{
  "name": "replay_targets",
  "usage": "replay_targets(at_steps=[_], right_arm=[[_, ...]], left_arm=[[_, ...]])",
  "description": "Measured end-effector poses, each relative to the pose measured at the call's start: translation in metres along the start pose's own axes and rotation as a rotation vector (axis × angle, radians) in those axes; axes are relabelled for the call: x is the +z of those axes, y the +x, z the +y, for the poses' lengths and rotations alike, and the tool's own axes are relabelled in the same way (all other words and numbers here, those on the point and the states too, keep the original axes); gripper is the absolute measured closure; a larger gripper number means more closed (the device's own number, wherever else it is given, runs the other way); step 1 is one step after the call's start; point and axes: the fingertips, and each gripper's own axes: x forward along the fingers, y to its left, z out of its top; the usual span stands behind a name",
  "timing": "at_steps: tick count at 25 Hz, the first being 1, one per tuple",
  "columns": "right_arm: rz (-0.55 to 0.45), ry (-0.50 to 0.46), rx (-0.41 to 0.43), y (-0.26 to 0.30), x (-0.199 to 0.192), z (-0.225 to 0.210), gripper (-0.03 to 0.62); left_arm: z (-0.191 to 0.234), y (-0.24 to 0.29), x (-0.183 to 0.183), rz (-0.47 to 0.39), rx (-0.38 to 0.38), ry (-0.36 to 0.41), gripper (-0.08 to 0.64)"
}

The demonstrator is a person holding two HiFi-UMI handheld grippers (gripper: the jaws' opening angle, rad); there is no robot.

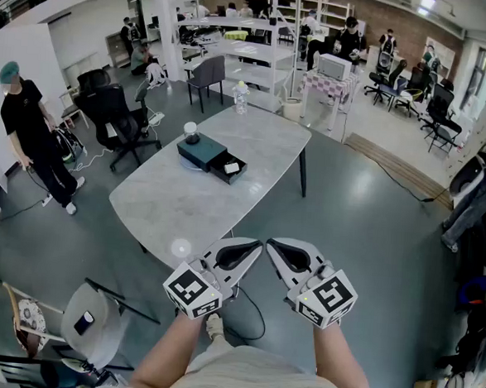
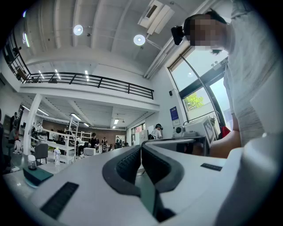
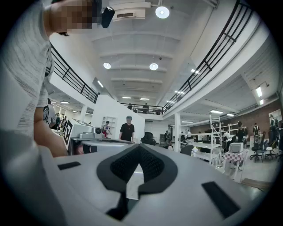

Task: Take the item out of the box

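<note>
Dark teal box [image 1: 200, 149], black drawer [image 1: 220, 173] out, white item [image 1: 231, 168] inside; left hand-held gripper [image 1: 252, 249] and right hand-held gripper [image 1: 274, 248] clenched, empty

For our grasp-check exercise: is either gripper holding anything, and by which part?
Nothing is held. The left gripper and right gripper are both shut and empty; the box sits untouched on the table.
</note>
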Motion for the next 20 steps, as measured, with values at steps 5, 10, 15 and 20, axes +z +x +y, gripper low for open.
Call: replay_targets(at_steps=[5, 10, 15, 20], right_arm=[[0.014, 0.003, 0.003, 0.005, -0.005, -0.004, 0.574], [0.021, 0.003, 0.009, 0.017, -0.008, -0.010, 0.575], [0.024, 0.000, 0.017, 0.034, -0.013, -0.014, 0.575], [0.024, -0.006, 0.023, 0.053, -0.012, -0.019, 0.574]], left_arm=[[0.007, 0.003, -0.001, 0.001, 0.000, -0.007, 0.541], [0.020, 0.005, -0.003, 0.005, -0.006, -0.003, 0.541], [0.036, 0.004, -0.008, 0.007, -0.008, -0.005, 0.541], [0.057, 0.002, -0.009, 0.005, 0.007, -0.014, 0.541]])
